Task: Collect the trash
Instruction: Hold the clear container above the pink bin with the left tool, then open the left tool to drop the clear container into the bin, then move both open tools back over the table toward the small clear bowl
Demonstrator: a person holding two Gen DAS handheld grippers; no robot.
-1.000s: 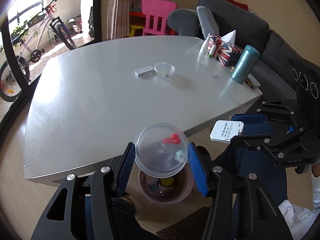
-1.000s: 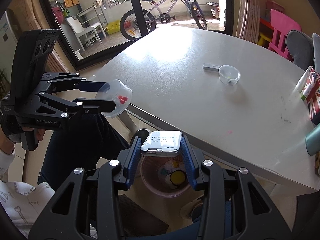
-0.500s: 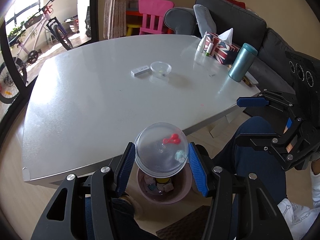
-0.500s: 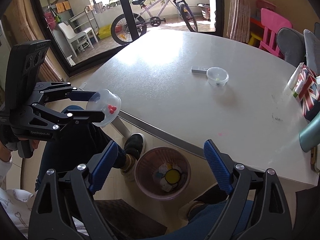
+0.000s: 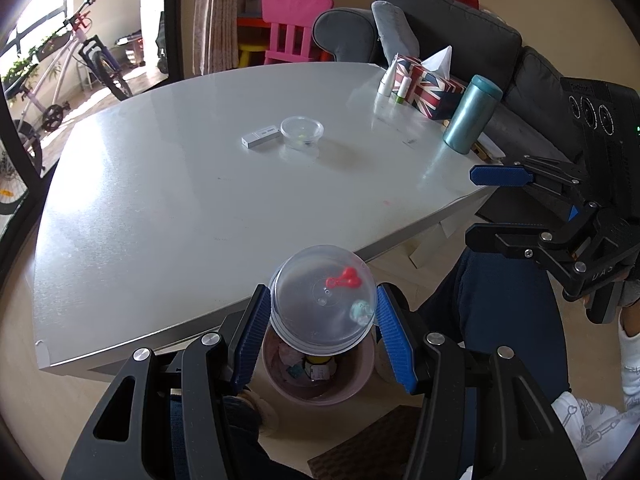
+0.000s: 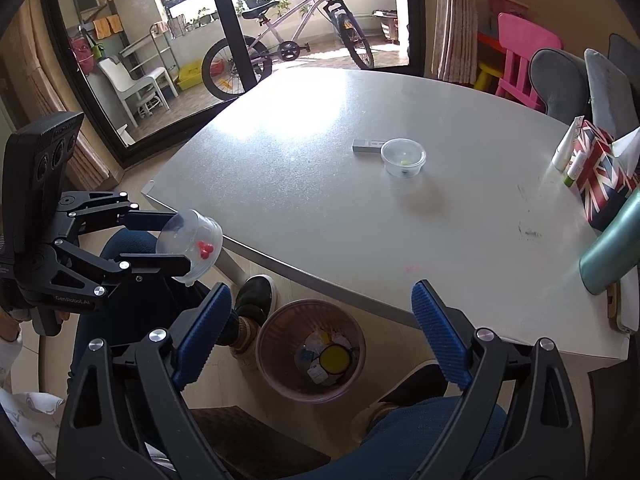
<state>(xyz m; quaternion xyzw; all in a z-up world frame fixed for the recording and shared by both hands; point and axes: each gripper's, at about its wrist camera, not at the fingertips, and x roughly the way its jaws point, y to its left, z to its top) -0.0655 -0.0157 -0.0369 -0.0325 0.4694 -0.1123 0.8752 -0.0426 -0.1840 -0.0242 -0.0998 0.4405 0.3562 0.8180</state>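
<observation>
My left gripper (image 5: 323, 330) is shut on a clear plastic cup (image 5: 323, 298) with red bits inside, held above the pink trash bin (image 5: 320, 388) on the floor by the table's near edge. The cup (image 6: 191, 246) and left gripper (image 6: 176, 240) also show in the right wrist view. My right gripper (image 6: 320, 332) is open and empty above the bin (image 6: 276, 344), which holds several pieces of trash. It also shows in the left wrist view (image 5: 486, 204). A second clear cup (image 5: 302, 132) and a small white box (image 5: 260, 136) lie on the white table (image 5: 180, 220).
A Union Jack tissue box (image 5: 430, 88), small bottles (image 5: 390, 82) and a teal tumbler (image 5: 470, 116) stand at the table's far right. A grey sofa (image 5: 460, 40), pink chair (image 5: 294, 24) and bicycle (image 6: 288, 44) lie beyond. The person's legs and shoes (image 6: 252, 304) flank the bin.
My right gripper has opened and let go of the white packet, which is now out of its fingers. The left gripper keeps holding the clear cup over the bin.
</observation>
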